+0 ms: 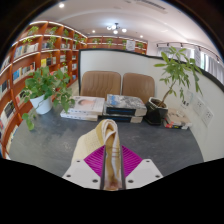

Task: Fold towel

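Observation:
A cream-beige towel (103,138) hangs bunched between my gripper's (111,160) fingers, above a grey table (170,140). Both fingers (94,158) with their magenta pads press on a narrow fold of the towel. The gripper is shut on it and holds it lifted. A wider flap of the towel spreads to the left just ahead of the fingers. The rest of the towel is hidden below the fingers.
Books and magazines (105,105) lie at the table's far edge. A potted plant (45,90) stands at the far left, another plant (172,85) at the far right. Two tan chairs (118,85) stand beyond the table. Bookshelves (30,55) line the left wall.

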